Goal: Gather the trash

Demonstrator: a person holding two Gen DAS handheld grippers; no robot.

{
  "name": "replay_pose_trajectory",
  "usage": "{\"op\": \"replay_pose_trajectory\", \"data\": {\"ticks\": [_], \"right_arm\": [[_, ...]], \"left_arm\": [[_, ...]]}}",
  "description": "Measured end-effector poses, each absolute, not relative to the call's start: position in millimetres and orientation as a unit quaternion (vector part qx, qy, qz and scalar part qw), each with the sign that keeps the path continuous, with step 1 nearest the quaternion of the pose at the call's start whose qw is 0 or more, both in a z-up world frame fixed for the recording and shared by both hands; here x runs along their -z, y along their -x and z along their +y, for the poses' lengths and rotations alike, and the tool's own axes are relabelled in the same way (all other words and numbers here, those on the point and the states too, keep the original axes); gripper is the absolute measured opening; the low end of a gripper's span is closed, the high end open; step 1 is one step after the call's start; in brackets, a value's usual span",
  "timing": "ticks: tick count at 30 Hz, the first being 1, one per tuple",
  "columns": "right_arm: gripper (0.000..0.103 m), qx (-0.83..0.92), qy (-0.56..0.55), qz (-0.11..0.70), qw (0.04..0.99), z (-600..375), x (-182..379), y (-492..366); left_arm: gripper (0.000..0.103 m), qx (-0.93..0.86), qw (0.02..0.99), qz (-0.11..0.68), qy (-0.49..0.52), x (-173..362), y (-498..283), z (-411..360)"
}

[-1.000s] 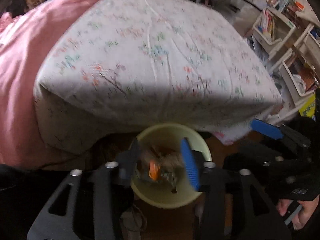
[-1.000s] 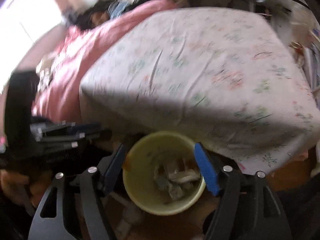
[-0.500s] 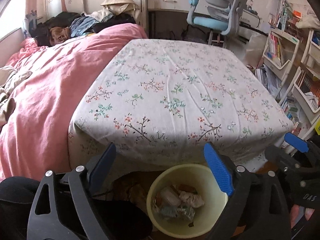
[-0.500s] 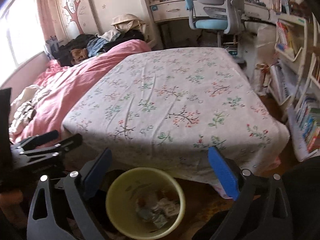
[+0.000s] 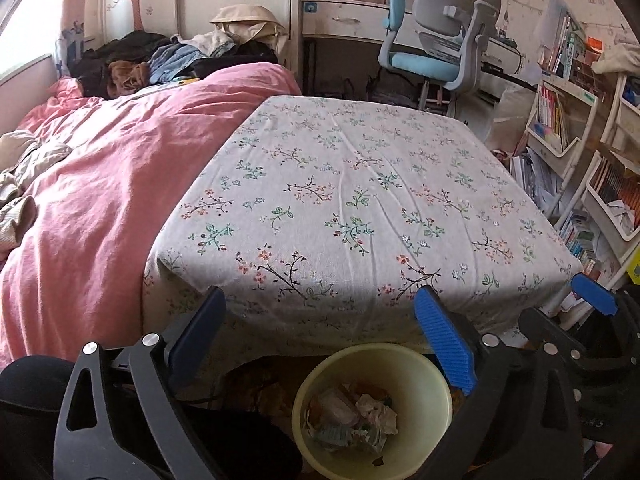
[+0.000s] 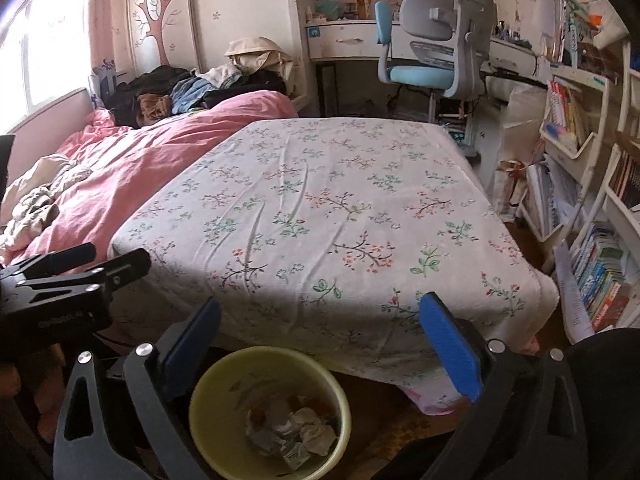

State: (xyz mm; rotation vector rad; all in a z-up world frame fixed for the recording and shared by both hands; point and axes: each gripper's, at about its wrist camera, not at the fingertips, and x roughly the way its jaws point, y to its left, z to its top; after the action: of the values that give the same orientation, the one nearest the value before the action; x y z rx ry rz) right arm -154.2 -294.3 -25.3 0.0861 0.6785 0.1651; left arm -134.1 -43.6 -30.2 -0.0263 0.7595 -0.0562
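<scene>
Left gripper (image 5: 320, 344): fingers spread wide, nothing held. Right gripper (image 6: 320, 344): same, wide apart, empty. Pale yellow round plastic bin (image 5: 424, 376) on floor at foot of floral-sheeted bed (image 5: 352, 208). Crumpled paper trash (image 6: 296, 436) inside bin; other wrappers indistinct.

Daylight floods in from the blown-out window (image 6: 36, 40) at far left, washing the pink duvet (image 5: 100, 184) and the far part of the white floral-print cloth (image 5: 352, 184). A broad soft shadow darkens the cloth's near edge. Both pictures are sharp, with fisheye bending and dark corners.
</scene>
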Motion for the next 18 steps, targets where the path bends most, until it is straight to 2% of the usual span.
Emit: {"op": "replay_pose_trajectory", "data": {"ticks": [18], "right_arm": [[0.095,-0.071,-0.035,0.326,0.942,-295.3,25.0,154.5]], "left_arm": [[0.094,0.026,0.932,0.362,0.016,28.4,136.0,-41.0]]}}
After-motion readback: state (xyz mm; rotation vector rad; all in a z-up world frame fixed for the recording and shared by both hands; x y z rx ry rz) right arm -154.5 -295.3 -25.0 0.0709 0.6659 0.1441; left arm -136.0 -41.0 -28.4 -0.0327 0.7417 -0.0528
